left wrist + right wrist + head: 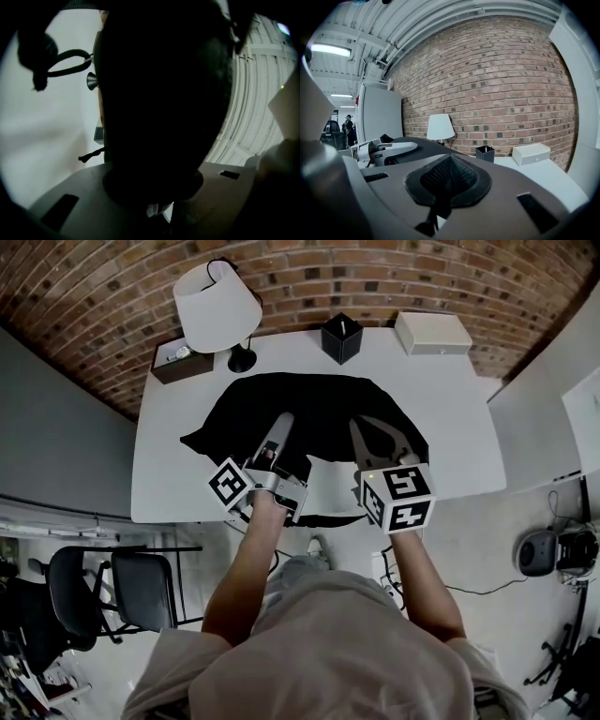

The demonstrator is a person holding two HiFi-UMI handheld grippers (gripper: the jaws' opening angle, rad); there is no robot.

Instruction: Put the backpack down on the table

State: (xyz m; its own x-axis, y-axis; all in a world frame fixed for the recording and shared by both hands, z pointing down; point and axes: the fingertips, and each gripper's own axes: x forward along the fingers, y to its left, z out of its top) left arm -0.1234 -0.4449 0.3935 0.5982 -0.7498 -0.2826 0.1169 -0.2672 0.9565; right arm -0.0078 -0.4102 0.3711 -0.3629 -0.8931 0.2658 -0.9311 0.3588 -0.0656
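The black backpack [309,413] lies spread over the middle of the white table [450,427], with its near edge hanging over the table's front. My left gripper [279,426] reaches onto its near left part. In the left gripper view the backpack's dark bulk [159,93] fills the space between the grey fingers [70,197], which are shut on it. My right gripper [377,435] rests on the near right part. Its pads [449,180] are pressed together with a thin black strip of the backpack [436,208] pinched between them.
A white lamp [216,301], a brown box [178,360], a black pen holder [341,337] and a white box [432,332] stand along the table's far edge by the brick wall. A black chair [112,592] stands on the floor at the left.
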